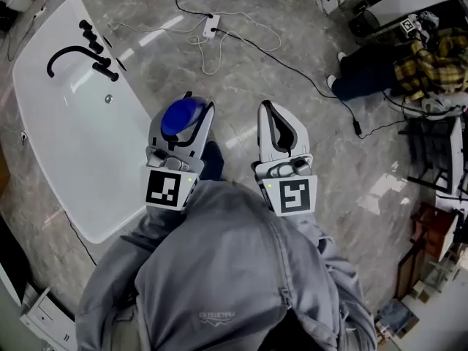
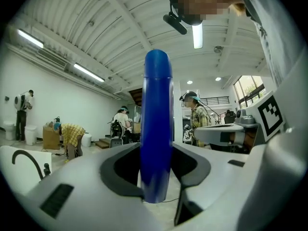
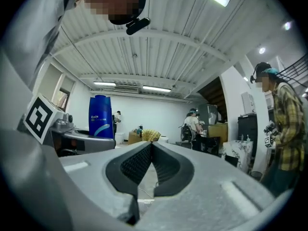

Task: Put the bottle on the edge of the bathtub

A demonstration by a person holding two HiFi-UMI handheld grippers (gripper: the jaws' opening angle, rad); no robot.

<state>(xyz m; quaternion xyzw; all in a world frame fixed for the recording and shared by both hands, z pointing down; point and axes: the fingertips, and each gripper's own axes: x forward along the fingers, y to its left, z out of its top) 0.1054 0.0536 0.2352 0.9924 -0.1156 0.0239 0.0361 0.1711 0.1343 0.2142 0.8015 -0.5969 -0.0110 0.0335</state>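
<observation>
Room: grey marble floor (image 1: 241, 64) in a big open workspace, with white and black cables (image 1: 212, 28) trailing across it and a person (image 1: 424, 64) in a plaid shirt sitting off to my right.
Bathtub: the white bathtub (image 1: 130, 115) lies on the floor to my left, with a black faucet (image 1: 77, 53) at its far end. Its near long rim runs just beside my left side.
Bottle: the blue bottle (image 1: 183, 117) is upright in the air in front of me, near the tub rim but not over it yet.
Left hand-held gripper: my left hand-held gripper (image 1: 196, 104) is clamped on the bottle, a pad pressing on each side.
Right hand-held gripper: my right hand-held gripper (image 1: 272, 108) has its jaws pressed together on nothing and hangs idle beside the left one.
Step in hand: I judge this to be the carry. The bottle is grasped and has yet to be brought across to the rim.
Doing it well: swing left while keeping the bottle vertical, and aim for a bare stretch of rim clear of the faucet. Lower until the base sits flat, and only then ease the jaws apart. I'd guess the rim is narrow, so centring the base matters, or the bottle may tip into the tub or onto the floor.
Hard to make out: the bottle's base is hidden below the jaws in every view. I cannot tell how broad or flat the rim is. My jacket covers the lower part of the head view.
</observation>
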